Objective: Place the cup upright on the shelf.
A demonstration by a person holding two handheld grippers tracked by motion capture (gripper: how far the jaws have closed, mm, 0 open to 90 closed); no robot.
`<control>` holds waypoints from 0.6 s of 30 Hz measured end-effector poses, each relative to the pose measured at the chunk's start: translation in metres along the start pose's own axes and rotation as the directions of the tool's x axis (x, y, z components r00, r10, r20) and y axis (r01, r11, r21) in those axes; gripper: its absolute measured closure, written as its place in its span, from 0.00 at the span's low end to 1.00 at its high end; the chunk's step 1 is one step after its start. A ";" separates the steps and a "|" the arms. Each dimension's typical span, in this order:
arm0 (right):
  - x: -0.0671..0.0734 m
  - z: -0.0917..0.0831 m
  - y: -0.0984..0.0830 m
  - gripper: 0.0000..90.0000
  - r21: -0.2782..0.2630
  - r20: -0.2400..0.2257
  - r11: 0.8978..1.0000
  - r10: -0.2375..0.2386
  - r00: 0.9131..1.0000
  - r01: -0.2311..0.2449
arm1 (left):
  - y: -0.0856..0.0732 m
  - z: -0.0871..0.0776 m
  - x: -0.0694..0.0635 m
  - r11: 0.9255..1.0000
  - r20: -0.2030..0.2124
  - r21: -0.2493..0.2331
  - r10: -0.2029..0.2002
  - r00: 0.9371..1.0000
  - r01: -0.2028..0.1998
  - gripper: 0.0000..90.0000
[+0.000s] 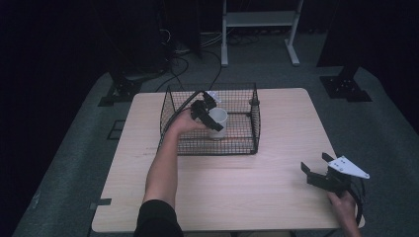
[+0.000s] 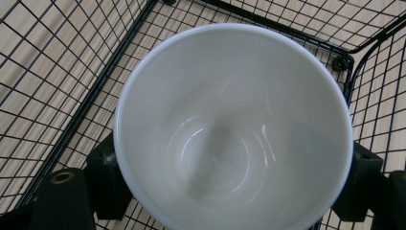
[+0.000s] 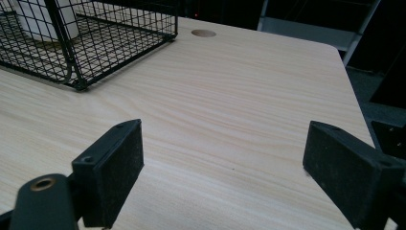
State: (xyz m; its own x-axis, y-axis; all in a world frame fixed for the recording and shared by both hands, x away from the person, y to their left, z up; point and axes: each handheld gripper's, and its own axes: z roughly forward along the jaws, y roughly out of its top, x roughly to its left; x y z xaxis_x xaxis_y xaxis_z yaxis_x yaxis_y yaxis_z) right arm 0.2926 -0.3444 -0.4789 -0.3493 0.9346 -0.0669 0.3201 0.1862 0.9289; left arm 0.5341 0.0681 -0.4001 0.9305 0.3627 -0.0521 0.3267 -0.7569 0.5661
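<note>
The left gripper (image 1: pixel 210 114) reaches into the black wire-mesh basket (image 1: pixel 249 143), its 2 jaws pinching the round white ceramic mug (image 2: pixel 230 124) from both sides. The right gripper (image 1: pixel 316 170) rests near the light wooden table's (image 1: pixel 276 182) corner, jaws spread wide, holding nothing.

Right tongs (image 3: pixel 222 177) gape over bare table (image 3: pixel 249 100) — wire basket (image 3: pixel 95 43) beyond.

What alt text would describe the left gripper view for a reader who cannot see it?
A white ceramic mug, empty, is clamped between the left gripper's two black jaws, seen from above. It sits inside a black wire basket on a light wooden table.
</note>
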 end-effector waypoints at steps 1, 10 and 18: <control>0.000 0.000 0.000 0.15 0.000 0.000 1.000 0.000 1.000 0.000 | 0.000 0.000 0.000 1.000 0.001 0.001 0.001 1.000 -0.001 0.22; 0.000 0.000 0.000 0.14 0.000 -0.001 1.000 -0.001 1.000 0.001 | 0.002 0.001 -0.003 1.000 0.007 -0.009 0.012 1.000 -0.011 0.20; 0.000 0.000 0.000 0.14 0.002 -0.003 1.000 -0.002 1.000 0.002 | 0.005 -0.002 -0.007 0.999 -0.010 -0.023 0.022 1.000 -0.022 0.15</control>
State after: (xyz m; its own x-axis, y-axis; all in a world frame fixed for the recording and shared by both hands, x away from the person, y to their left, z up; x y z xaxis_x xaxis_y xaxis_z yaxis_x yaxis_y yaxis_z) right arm 0.2927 -0.3440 -0.4788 -0.3529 0.9332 -0.0679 0.3208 0.1888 0.9281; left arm 0.5288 0.0634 -0.3951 0.9356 0.3516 -0.0311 0.3020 -0.7519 0.5860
